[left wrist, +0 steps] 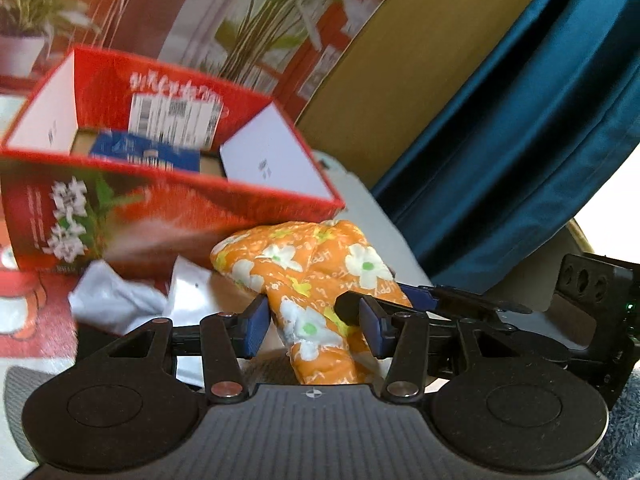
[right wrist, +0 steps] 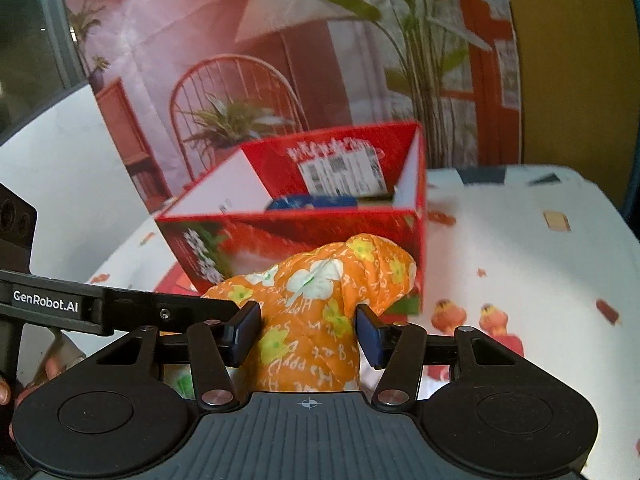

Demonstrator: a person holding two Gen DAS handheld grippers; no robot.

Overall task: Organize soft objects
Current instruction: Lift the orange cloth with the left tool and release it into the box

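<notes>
My left gripper (left wrist: 312, 326) and right gripper (right wrist: 308, 332) both clench the orange flowered cloth bundle (right wrist: 320, 304), held just in front of the red box (right wrist: 296, 232). It isn't inside yet; white cloth (left wrist: 116, 296) also waits.

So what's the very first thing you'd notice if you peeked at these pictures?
The bright orange flowery cloth, bunched up right in the middle, with both the right tongs and the left tongs squeezing it. Just behind it stands a big red box with its top open and something blue inside, on a white table cover with little red cartoon figures. A wall picture of plants and a red chair hangs at the back.
</notes>
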